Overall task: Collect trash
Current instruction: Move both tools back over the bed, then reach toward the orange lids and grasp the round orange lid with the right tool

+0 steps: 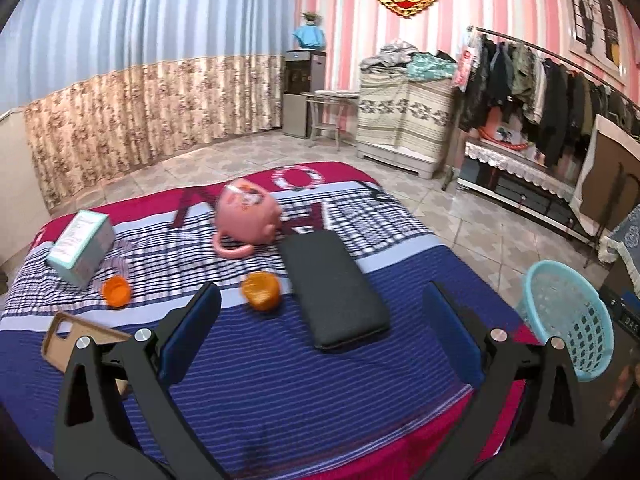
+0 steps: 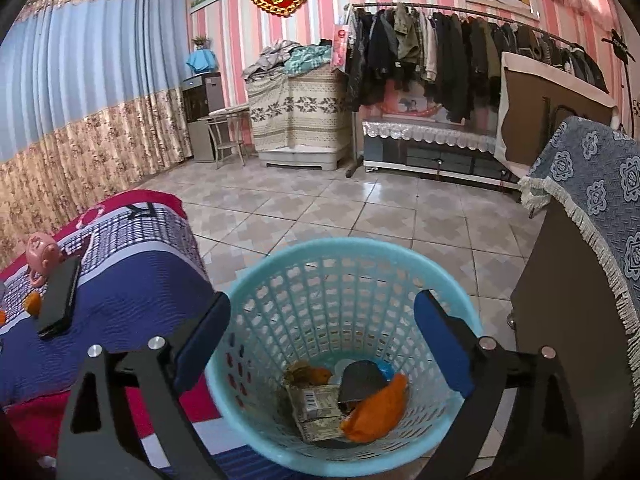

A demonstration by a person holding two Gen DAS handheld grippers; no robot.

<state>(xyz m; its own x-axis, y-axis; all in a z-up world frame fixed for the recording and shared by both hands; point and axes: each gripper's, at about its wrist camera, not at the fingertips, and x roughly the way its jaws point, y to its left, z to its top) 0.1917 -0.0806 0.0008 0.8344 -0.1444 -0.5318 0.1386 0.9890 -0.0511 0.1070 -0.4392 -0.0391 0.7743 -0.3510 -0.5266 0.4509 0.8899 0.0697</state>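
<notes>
The left gripper (image 1: 320, 320) hangs wide apart over the bed (image 1: 256, 380), with bare striped cover beneath and between its jaws. Ahead, an orange peel (image 1: 261, 291) lies just beside a black case (image 1: 334, 290), leaving only a narrow gap between the 2. A pink teapot (image 1: 247, 216) stands behind them, a teal box (image 1: 82, 252) and a second peel (image 1: 116, 291) to the left, a phone case (image 1: 76, 340) nearest. The right gripper (image 2: 322, 344), also spread, hovers over the open mouth of the blue basket (image 2: 280, 276); the bed crowds its left, a dark cabinet (image 2: 560, 320) its right
</notes>
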